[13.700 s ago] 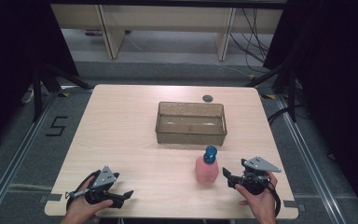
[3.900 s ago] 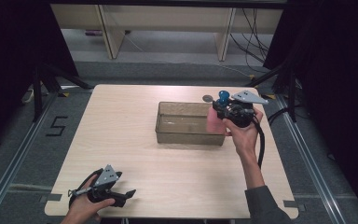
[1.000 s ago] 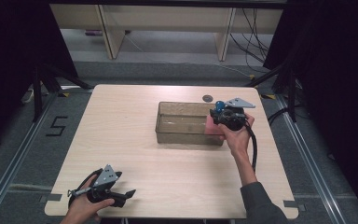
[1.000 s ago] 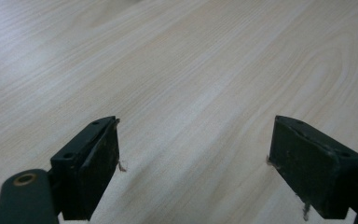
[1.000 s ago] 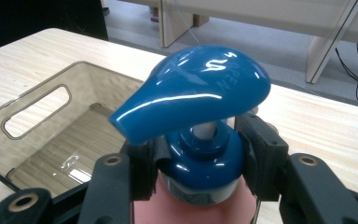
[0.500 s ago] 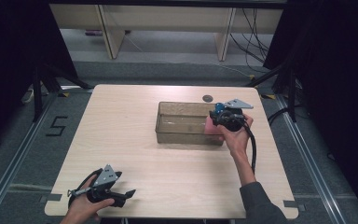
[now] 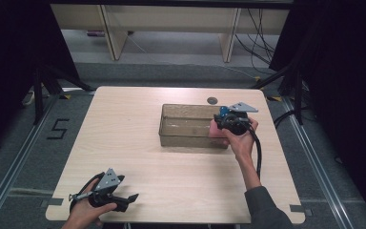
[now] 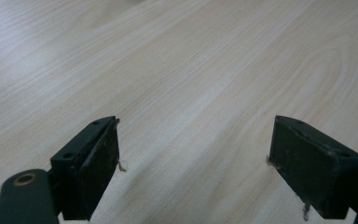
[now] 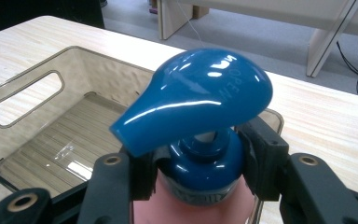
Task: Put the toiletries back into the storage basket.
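right gripper [image 9: 193,161] clamped on pink bottle, blue pump top [image 9: 196,100] | clear plastic bin [image 7: 183,125] at 9 o'clock | lower it straight | left gripper [image 8: 193,161] jaws apart

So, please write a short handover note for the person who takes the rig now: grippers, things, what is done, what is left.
Right gripper: shut on the pink pump bottle, gripping its blue collar under the pump head, at the clear bin's right end.
Left gripper: open, holding nothing, low over the table near its front left corner.
Done: bottle brought to the bin.
Left, probably: set it inside and let go.
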Motion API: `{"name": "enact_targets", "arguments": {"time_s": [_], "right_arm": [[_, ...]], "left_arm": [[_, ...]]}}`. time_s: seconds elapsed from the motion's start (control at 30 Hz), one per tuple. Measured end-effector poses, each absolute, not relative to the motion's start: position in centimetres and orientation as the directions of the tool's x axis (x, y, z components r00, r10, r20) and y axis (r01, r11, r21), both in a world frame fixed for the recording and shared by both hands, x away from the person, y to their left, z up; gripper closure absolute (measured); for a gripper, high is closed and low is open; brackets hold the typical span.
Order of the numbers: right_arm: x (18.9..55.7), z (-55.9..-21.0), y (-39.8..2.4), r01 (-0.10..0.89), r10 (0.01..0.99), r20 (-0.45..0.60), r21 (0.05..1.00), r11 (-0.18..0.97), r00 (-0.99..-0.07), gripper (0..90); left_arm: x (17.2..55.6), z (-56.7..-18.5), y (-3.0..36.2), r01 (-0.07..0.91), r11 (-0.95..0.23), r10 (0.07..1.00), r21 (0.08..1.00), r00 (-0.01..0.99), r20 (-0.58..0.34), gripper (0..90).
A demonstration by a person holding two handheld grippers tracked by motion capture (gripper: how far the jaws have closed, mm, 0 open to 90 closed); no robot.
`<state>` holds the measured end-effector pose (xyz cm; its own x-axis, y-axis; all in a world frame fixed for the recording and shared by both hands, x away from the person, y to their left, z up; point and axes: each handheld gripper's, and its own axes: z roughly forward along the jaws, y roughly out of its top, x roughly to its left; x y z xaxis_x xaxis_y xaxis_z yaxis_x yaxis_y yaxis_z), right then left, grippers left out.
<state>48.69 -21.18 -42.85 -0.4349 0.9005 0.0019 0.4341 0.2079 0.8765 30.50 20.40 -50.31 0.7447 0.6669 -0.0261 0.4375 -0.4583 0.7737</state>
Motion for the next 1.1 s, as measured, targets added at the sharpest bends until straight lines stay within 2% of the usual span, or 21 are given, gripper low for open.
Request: {"name": "enact_targets", "arguments": {"time_s": [0.07,0.17,0.23,0.4,0.43,0.63,0.7,1.1], "right_arm": [[48.57,-42.9,-21.09,0.447,0.908,0.018,0.874,0.189,-0.418,52.8],[48.69,-42.88,-21.25,0.431,0.898,0.0,0.877,0.212,-0.441,51.1],[48.73,-42.91,-21.28,0.428,0.903,-0.001,0.88,0.205,-0.431,41.9],[48.55,-42.72,-21.43,0.457,0.904,0.071,0.878,0.144,-0.421,34.4],[48.69,-42.75,-21.58,0.441,0.897,0.06,0.884,0.157,-0.439,33.3],[48.54,-42.55,-21.7,0.438,0.904,0.057,0.887,0.149,-0.423,30.8],[48.36,-42.46,-21.61,0.447,0.904,0.095,0.887,0.112,-0.416,30.0],[48.03,-42.11,-21.66,0.437,0.905,0.08,0.891,0.123,-0.418,28.1]], "left_arm": [[30.64,-50.25,20.55,0.422,-0.485,0.659,0.766,0.752,0.003,15.4],[30.52,-50.3,20.44,0.433,-0.473,0.66,0.768,0.751,-0.016,15.4],[30.53,-50.3,20.44,0.432,-0.475,0.66,0.767,0.751,-0.015,15.4],[30.52,-50.29,20.44,0.431,-0.475,0.659,0.767,0.752,-0.014,15.4],[30.52,-50.29,20.43,0.432,-0.473,0.66,0.768,0.751,-0.015,15.4],[30.51,-50.29,20.43,0.431,-0.475,0.659,0.767,0.752,-0.015,15.4],[30.52,-50.29,20.45,0.431,-0.475,0.659,0.767,0.752,-0.014,15.4],[30.52,-50.29,20.45,0.432,-0.473,0.661,0.768,0.75,-0.015,15.4]]}}
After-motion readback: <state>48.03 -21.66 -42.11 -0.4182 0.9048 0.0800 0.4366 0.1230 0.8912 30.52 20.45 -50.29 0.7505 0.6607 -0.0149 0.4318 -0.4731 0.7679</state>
